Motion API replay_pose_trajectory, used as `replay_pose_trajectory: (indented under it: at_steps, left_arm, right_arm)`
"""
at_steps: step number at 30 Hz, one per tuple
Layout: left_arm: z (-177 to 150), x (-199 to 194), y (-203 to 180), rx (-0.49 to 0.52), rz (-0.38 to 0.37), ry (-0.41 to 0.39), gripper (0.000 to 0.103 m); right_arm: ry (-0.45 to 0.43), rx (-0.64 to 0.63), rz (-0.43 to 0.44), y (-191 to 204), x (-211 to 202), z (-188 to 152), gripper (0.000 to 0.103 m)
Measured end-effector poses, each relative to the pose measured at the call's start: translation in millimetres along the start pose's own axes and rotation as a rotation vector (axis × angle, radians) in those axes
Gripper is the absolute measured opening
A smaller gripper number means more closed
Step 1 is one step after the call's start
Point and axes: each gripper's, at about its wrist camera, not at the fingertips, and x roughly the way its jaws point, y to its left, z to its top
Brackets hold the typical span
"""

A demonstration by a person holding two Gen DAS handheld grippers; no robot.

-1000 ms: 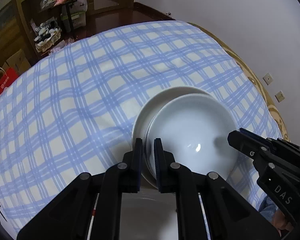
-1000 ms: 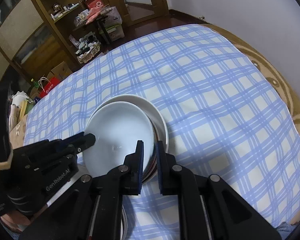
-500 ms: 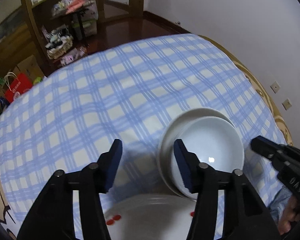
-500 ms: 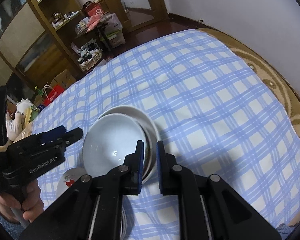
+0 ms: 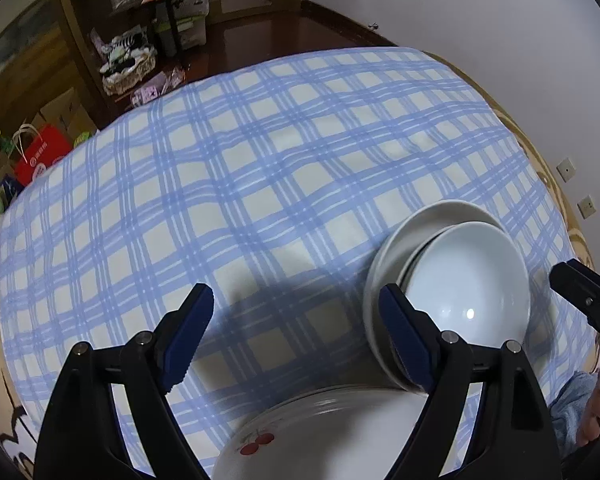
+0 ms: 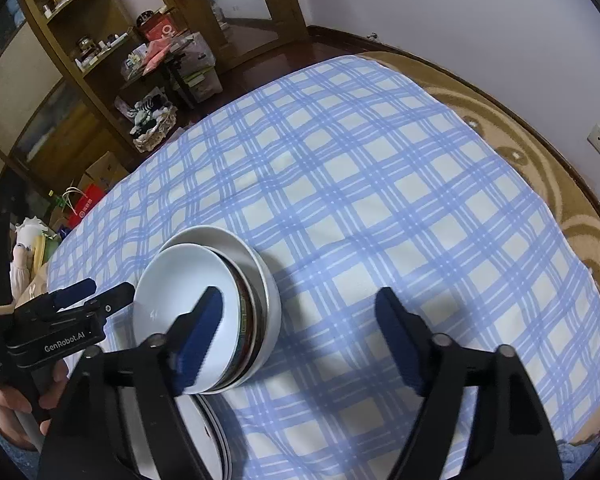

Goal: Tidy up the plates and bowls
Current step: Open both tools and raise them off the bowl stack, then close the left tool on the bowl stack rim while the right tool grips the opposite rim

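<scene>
at the bottom of the frame, both the left gripper [image 5: 296,322] and right gripper [image 6: 300,324] have just spread, fingers released, holding nothing. one cherry plate [image 5: 320,432] lies nearest; beyond, three nested bowls [image 6: 204,304] on the checked worktop [image 6: 380,200].

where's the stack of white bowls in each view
Left wrist view: stack of white bowls sits at lower right, partly behind this tool's right finger.
Right wrist view: it sits at lower left, partly behind this tool's left finger.
Shared landmark: the red shopping bag on the floor beyond the cloth.
</scene>
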Motion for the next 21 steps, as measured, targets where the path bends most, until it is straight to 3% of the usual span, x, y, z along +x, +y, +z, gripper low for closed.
replay_pose_trajectory:
  at_steps: [2,21]
  left_arm:
    - [-0.5,4.4,5.7,-0.015,0.0,0.011,0.084]
    - [-0.4,20.0,19.3,-0.075,-0.093,0.066,0.084]
  right_arm:
    - [-0.003,-0.007,-0.012,0.0,1.0,0.0,0.09]
    - [0.128,0.012,-0.099,-13.4,24.8,-2.3,0.09]
